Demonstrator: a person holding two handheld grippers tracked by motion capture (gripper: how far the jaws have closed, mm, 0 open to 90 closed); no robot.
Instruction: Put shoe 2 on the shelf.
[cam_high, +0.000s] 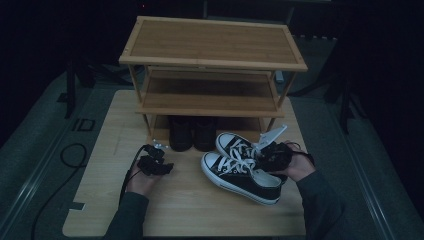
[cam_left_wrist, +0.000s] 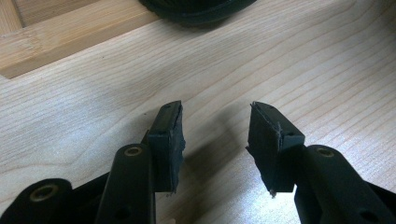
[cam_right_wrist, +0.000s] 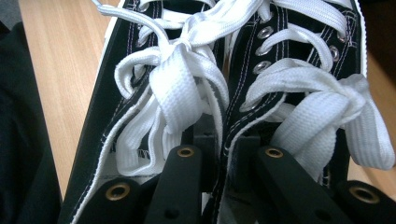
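A pair of black canvas sneakers with white laces and soles, the nearer one (cam_high: 240, 176) and the farther one (cam_high: 234, 144), sits at the right of the wooden board, in front of the shoe rack. My right gripper (cam_high: 272, 152) is shut on them. In the right gripper view its jaws (cam_right_wrist: 224, 144) reach into both shoes and pinch the two inner walls together, between the left shoe (cam_right_wrist: 116, 107) and the right shoe (cam_right_wrist: 299, 51). My left gripper (cam_high: 159, 152) rests low over the board at the left, open (cam_left_wrist: 215, 135), with nothing between its pads.
A three-tier bamboo shoe rack (cam_high: 212, 45) stands at the back of the board (cam_high: 190, 210). Two black boots (cam_high: 192, 132) sit on its bottom level, and one boot sole (cam_left_wrist: 196, 11) lies just ahead of my left gripper. A dark cable (cam_high: 70, 155) loops on the floor at the left.
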